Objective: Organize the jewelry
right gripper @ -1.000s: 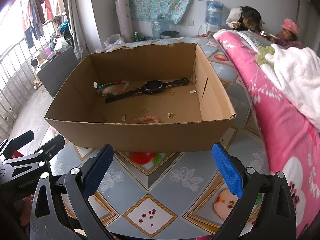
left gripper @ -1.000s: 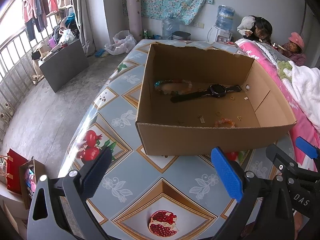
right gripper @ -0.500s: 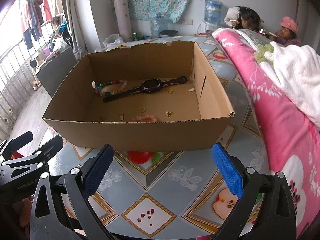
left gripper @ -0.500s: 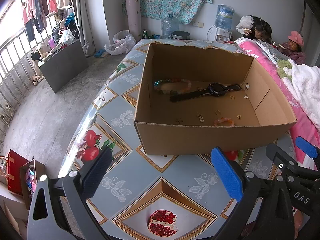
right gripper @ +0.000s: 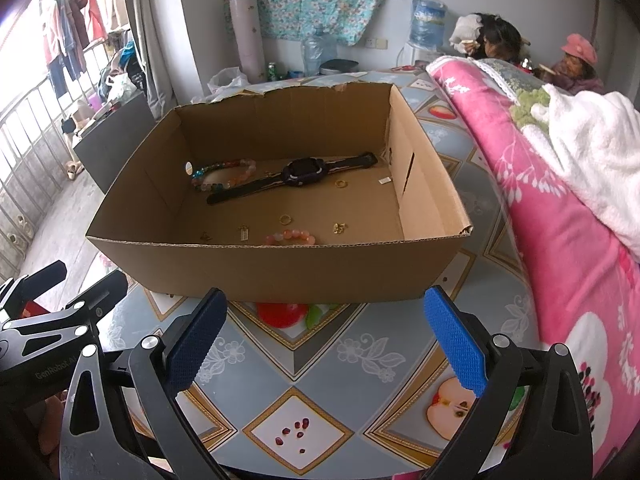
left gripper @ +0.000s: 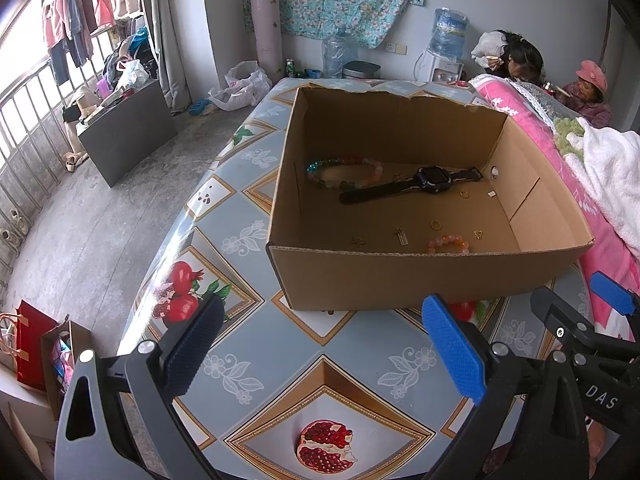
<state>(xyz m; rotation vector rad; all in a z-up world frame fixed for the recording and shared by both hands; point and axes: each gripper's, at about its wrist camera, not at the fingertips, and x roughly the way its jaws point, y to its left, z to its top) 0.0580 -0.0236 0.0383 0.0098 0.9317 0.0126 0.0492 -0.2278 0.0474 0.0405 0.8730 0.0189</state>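
Two grippers, both mine, both hovering over the table (left gripper: 248, 360) short of the cardboard box (left gripper: 420, 276). My left gripper (left gripper: 324, 344) has its fingers wide apart, nothing between them. My right gripper (right gripper: 326, 334) is spread wide too and empty. In the left wrist view the right gripper shows at the lower right edge; in the right wrist view the left one shows at the lower left.

Box sits open-topped on the tiled fruit-print tablecloth, torn back rim. All the jewelry is inside on the box floor:
- black watch (left gripper: 432, 180) lying flat, strap stretched diagonally across the back half.
- multicolour bead bracelet (left gripper: 344, 172) at back left, just beside the watch strap's lower end; whether they touch I cannot tell.
- gold ring (left gripper: 464, 194) just in front of the watch face.
- second gold ring (left gripper: 436, 224) nearer the front.
- pink bead bracelet (left gripper: 448, 243) against the front wall, partly hidden by the rim.
- small rectangular charm (left gripper: 401, 236) left of the pink bracelet.
- small gold piece (left gripper: 358, 242) further left, too small to identify.
- gold cluster (right gripper: 339, 227) right of the pink bracelet, shape unclear.
- tiny pale tag (right gripper: 385, 180) near the right wall.

Pink floral blanket (right gripper: 560, 240) lies along the right side of the table, next to the box, white towel (right gripper: 592, 144) on top of it.
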